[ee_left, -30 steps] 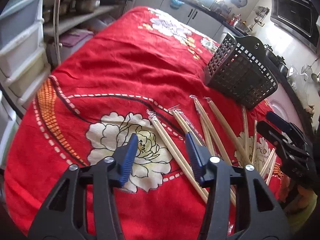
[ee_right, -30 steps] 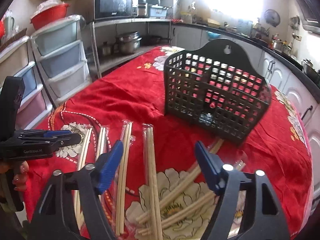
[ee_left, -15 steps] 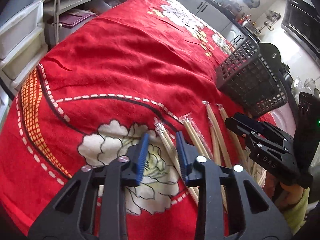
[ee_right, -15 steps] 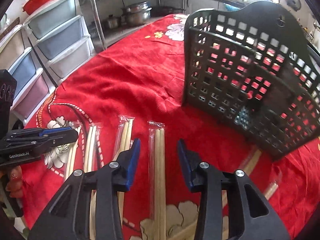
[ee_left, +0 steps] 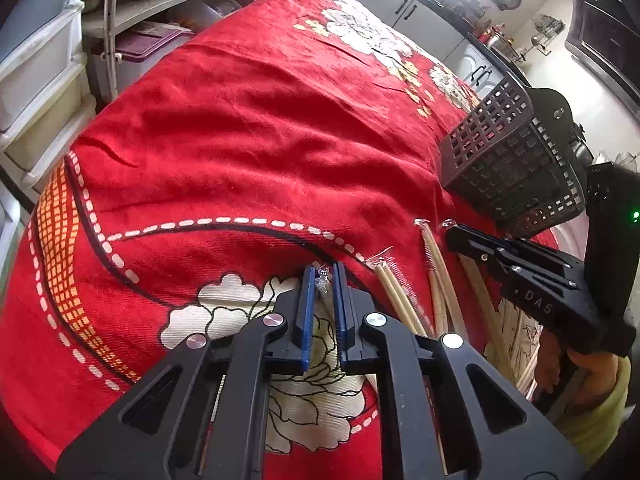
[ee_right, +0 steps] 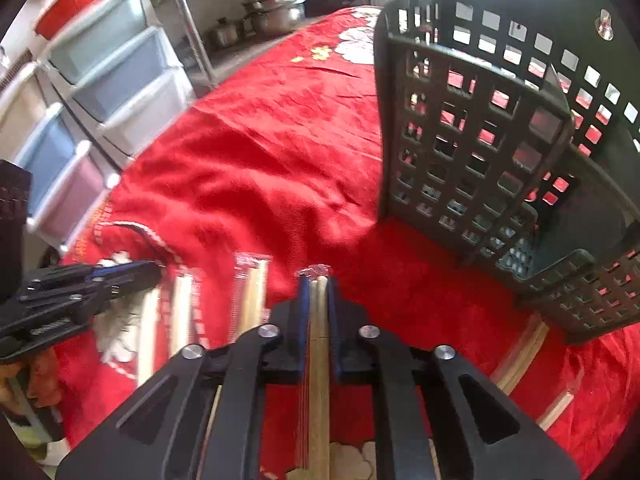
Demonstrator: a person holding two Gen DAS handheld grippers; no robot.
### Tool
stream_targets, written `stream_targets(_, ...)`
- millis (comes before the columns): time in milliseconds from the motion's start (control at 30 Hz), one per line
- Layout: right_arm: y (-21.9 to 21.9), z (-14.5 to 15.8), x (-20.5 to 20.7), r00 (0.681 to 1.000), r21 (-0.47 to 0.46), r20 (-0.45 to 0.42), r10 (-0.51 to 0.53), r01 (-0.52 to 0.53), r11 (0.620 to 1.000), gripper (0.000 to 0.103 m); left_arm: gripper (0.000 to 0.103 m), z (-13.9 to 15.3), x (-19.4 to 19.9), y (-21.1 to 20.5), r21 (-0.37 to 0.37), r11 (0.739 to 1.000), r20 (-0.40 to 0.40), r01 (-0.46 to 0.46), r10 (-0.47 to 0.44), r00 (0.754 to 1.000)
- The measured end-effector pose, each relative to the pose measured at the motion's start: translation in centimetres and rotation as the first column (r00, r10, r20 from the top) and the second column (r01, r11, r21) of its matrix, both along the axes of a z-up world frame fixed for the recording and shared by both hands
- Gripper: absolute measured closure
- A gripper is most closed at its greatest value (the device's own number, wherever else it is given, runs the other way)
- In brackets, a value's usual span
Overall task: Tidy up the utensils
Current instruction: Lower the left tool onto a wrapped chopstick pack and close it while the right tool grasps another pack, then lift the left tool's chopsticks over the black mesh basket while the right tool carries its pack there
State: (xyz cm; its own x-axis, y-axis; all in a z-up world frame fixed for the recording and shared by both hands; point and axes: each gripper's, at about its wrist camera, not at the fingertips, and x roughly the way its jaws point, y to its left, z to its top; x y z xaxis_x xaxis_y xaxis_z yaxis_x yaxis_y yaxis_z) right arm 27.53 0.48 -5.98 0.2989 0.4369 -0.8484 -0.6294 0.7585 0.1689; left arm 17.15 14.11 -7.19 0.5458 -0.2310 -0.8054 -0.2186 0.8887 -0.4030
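**Operator:** Report the state of each tool and the location of the work items.

**Technician:** The left tool (ee_left: pixel 323 280) is closed on the crinkled end of a clear-wrapped pair of pale wooden chopsticks (ee_left: pixel 322 285), low over the counter's red floral cloth (ee_left: pixel 248 120). The right tool (ee_right: pixel 318 282) is clamped on a second wrapped chopstick pair (ee_right: pixel 319 344), which runs back between its blue pads.

**Operator:** Progress?

**Technician:** Early, by my judgement. The black perforated plastic utensil basket (ee_right: pixel 476 148) stands on the cloth ahead of the right tool; no chopsticks are visible inside it. Several wrapped pairs (ee_left: pixel 400 300) lie loose on the cloth between the two tools — these remain to be collected. Both gripped pairs are apart from the basket.

**Operator:** Legible markings?

**Technician:** In the left wrist view, the right tool's body reads "DAS" — likely partial. Nothing else is readable.
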Motion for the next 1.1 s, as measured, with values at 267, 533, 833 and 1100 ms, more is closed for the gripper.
stream_targets(267, -1.9, 4.0, -1.6, 0.999, 0.138, 0.032, 0.019, -0.023, 0.99, 0.097, 0.1, 5.4, -0.4, -1.0, 0.031, 0.997, 0.116, 0.069, -0.072, 0.991)
stream_targets(533, -5.6, 10.0, -3.1, 0.989, 0.282, 0.142, -0.035, -0.007, 0.959, 0.097, 0.1, 11.6, 0.3, -3.1, 0.106, 0.986, 0.246, 0.132, -0.155, 0.957)
stream_targets(833, -11.5, 16.2, -4.5, 0.934, 0.408, 0.309, -0.18, 0.04, 0.912, 0.097, 0.1, 17.2, 1.7, -6.4, 0.146, 0.971, 0.359, 0.19, -0.231, 0.904)
stream_targets(1100, -16.5, 19.8, -4.5, 0.818, 0.509, 0.456, -0.351, 0.084, 0.857, 0.097, 0.1, 21.6, 2.8, -9.1, 0.162, 0.96, 0.444, 0.227, -0.277, 0.852)
